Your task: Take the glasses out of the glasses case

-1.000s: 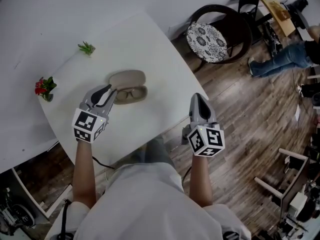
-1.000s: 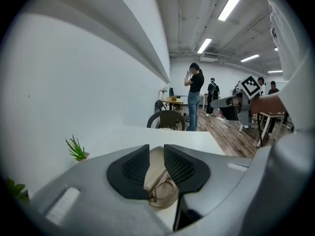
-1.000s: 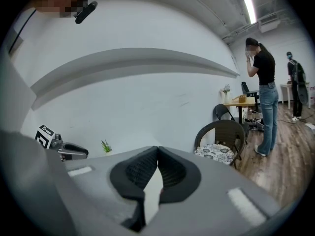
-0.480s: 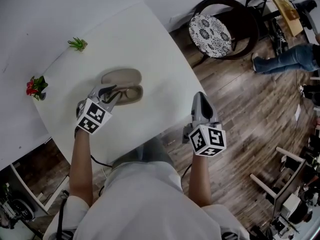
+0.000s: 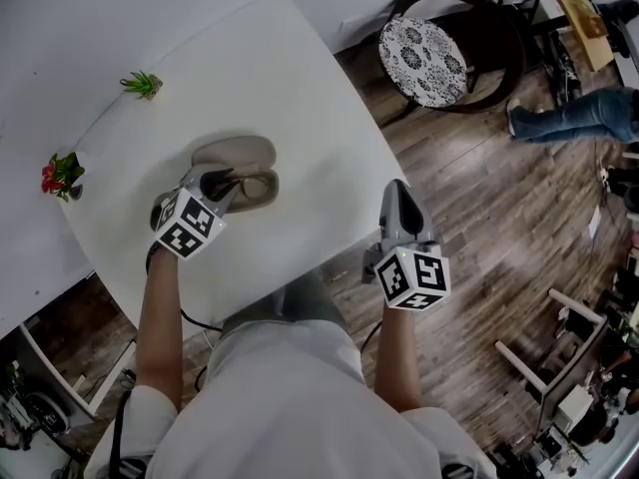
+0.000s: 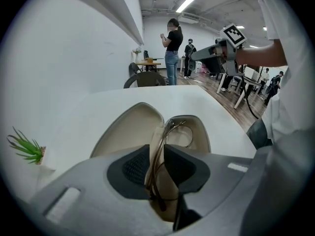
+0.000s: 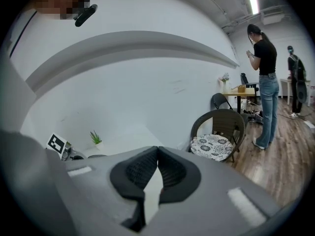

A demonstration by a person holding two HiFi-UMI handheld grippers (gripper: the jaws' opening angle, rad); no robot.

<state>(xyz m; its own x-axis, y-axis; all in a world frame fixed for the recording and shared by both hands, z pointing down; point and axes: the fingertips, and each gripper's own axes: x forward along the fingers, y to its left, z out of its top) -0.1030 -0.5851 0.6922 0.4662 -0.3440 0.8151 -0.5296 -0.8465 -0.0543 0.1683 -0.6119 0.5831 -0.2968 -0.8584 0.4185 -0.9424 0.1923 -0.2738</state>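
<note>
We see the open glasses case (image 5: 238, 155) lying on the white surface (image 5: 285, 78), a little left of the middle of the head view. Its lid is folded back toward the top of the frame and its lower shell faces the person. The left tongs (image 5: 222, 183) reach in from the lower left and meet the near end of that shell.

In the left gripper view, the left tongs (image 6: 156, 162) are clamped on the glasses (image 6: 158, 151). The thin frame stands on edge between the two dark pads, and its far end lies over the lower shell of the glasses case (image 6: 127, 132).

The right tongs (image 5: 397, 194) hang at the lower right of centre in the head view, just off the surface's edge and over the wooden floor (image 5: 499, 218). In the right gripper view, the right tongs (image 7: 157, 165) are together at the tips, with nothing between them.

At the left edge of the surface we see a small green plant (image 5: 141, 85) and, below it, a red-flowered one (image 5: 60, 176), both well apart from the case. A round chair (image 5: 431, 53) with a patterned cushion stands on the floor at the upper right. Beyond it, in the right gripper view, a person (image 7: 263, 82) stands at the right.
</note>
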